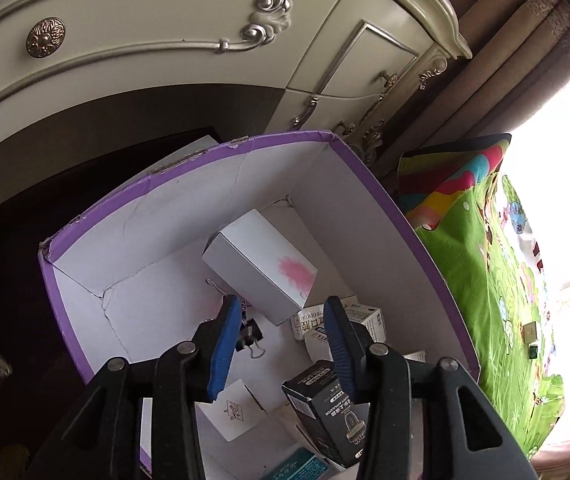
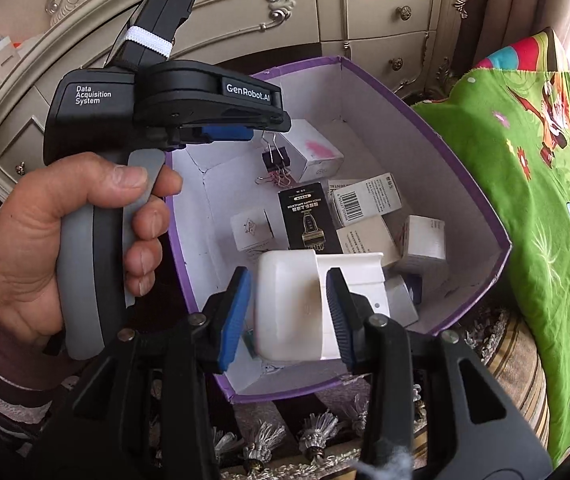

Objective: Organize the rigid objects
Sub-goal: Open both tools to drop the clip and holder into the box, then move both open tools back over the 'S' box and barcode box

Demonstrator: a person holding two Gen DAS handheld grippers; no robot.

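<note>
A purple cardboard box with a white inside (image 1: 221,168) (image 2: 473,184) holds several small cartons. My left gripper (image 1: 283,308) is open and empty, hovering over the box above a white carton with a pink mark (image 1: 261,268) (image 2: 317,152), black binder clips (image 1: 251,334) (image 2: 275,160) and a black carton (image 1: 325,408) (image 2: 309,216). It also shows in the right wrist view (image 2: 225,132), held by a hand. My right gripper (image 2: 289,280) is shut on a white plastic object (image 2: 289,308) over the box's near edge.
A cream ornate dresser with drawers (image 1: 165,40) (image 2: 365,12) stands behind the box. A green cartoon-print cloth (image 1: 497,280) (image 2: 533,184) lies to the right, with small items (image 1: 530,332) on it. A tasselled rug edge (image 2: 317,440) lies below the box.
</note>
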